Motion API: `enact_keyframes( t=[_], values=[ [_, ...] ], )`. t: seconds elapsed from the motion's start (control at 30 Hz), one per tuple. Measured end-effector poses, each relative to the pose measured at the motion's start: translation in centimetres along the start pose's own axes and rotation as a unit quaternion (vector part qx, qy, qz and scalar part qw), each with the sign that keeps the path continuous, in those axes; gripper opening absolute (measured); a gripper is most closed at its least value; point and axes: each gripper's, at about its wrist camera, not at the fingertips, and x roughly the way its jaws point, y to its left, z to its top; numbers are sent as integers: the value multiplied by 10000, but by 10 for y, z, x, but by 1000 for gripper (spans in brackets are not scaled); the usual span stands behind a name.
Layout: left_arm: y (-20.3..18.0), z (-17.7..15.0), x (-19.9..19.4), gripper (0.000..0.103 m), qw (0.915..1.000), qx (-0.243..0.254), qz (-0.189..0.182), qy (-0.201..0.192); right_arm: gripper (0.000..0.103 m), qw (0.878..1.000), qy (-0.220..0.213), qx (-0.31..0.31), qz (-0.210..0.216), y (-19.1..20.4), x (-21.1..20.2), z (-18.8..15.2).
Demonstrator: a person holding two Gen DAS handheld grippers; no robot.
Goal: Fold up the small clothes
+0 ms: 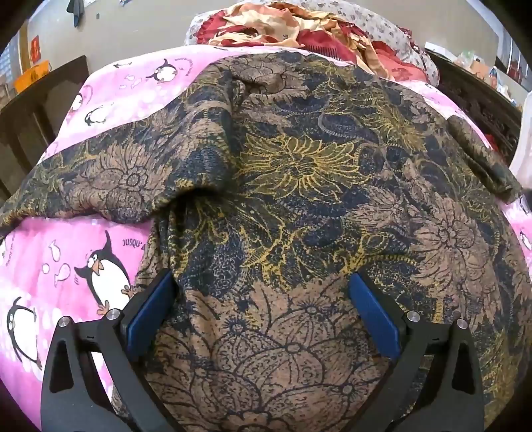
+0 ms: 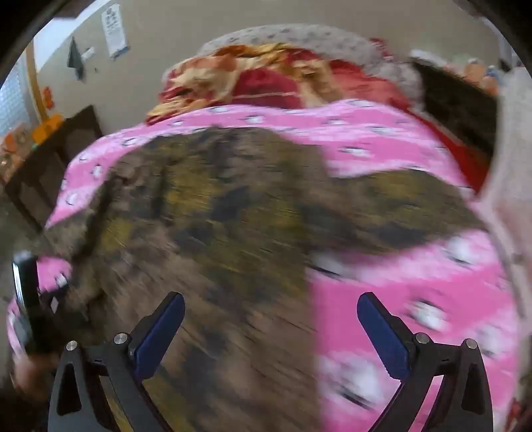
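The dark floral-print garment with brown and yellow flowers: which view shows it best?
The left wrist view. There the dark floral-print garment is sharp, its sunflower pattern and folds clear, spread across the pink penguin-print bedsheet. The right wrist view shows the same garment motion-blurred, only its outline and colours readable.

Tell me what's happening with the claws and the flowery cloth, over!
Left claw open, right claw open, nothing held. Flowery cloth lies rumpled, unfolded, on pink penguin blanket. Nothing in the way.

Pink sheet [image 2: 415, 285] lies bare right of the garment [image 1: 299, 172]; red bedding [image 1: 299, 30] blocks beyond.
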Motion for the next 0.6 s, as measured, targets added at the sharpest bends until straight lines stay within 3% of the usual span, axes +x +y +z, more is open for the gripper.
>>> enact_keyframes(
  t=[0.07, 0.17, 0.33, 0.47, 0.6],
  values=[
    [3, 1, 0, 103, 10000, -6, -8, 8, 103, 9996, 192, -186, 66, 24, 38, 4],
    [0, 0, 0, 103, 10000, -6, -8, 5, 103, 9972, 694, -262, 26, 30, 84, -9],
    [-1, 0, -1, 103, 10000, 15, 22, 10, 103, 9920, 260, -1238, -18, 34, 61, -54],
    [3, 3, -4, 103, 10000, 25, 49, -4, 103, 9958, 106, -868, 267, 14, 51, -78],
    [2, 2, -3, 103, 10000, 12, 42, 2, 103, 9954, 67, -955, 95, 24, 56, -79]
  ],
)
